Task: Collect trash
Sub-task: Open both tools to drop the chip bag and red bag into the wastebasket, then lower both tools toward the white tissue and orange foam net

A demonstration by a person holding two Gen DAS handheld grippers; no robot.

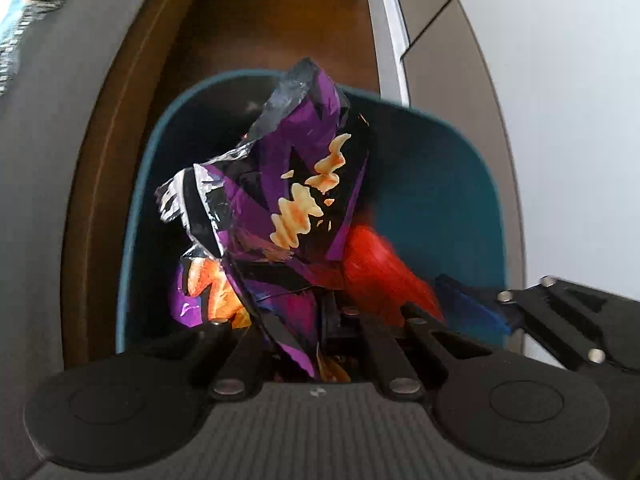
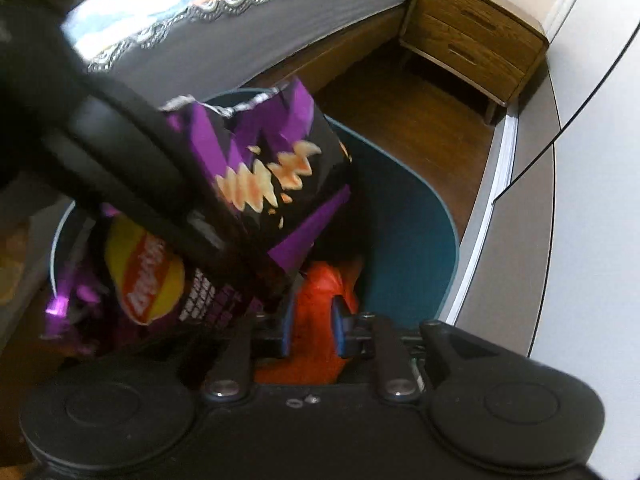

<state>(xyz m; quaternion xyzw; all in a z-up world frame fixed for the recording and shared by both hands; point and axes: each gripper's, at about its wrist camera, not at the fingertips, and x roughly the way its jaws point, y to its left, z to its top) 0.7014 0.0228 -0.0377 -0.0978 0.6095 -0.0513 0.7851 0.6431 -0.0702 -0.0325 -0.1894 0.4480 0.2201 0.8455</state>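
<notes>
**Over the teal bin: two grippers, two wrappers**

Nearest in the left wrist view, the left gripper (image 1: 316,320) points forward and down over the bin, and its fingers are clenched on the lower part of a crumpled purple chip bag (image 1: 288,184). The bag stands up from the fingers and hangs above the mouth of the teal trash bin (image 1: 448,200). The bag is torn open at its top, with a silver inner edge.

In the right wrist view, the right gripper (image 2: 310,330) also points down into the bin (image 2: 416,248). Its blue fingertips (image 2: 339,330) stand on both sides of an orange-red wrapper (image 2: 320,300) and grasp it; the wrapper sits low, inside the rim of the bin. The body of the left gripper crosses this view from the upper left, with the purple bag (image 2: 260,160) just beside the red wrapper.

Farther away there is a brown wooden floor (image 2: 408,120). On the far left is a bed (image 2: 224,20) with a lace-edged cover, and on the far right a wooden nightstand (image 2: 476,40) with two drawers.
</notes>
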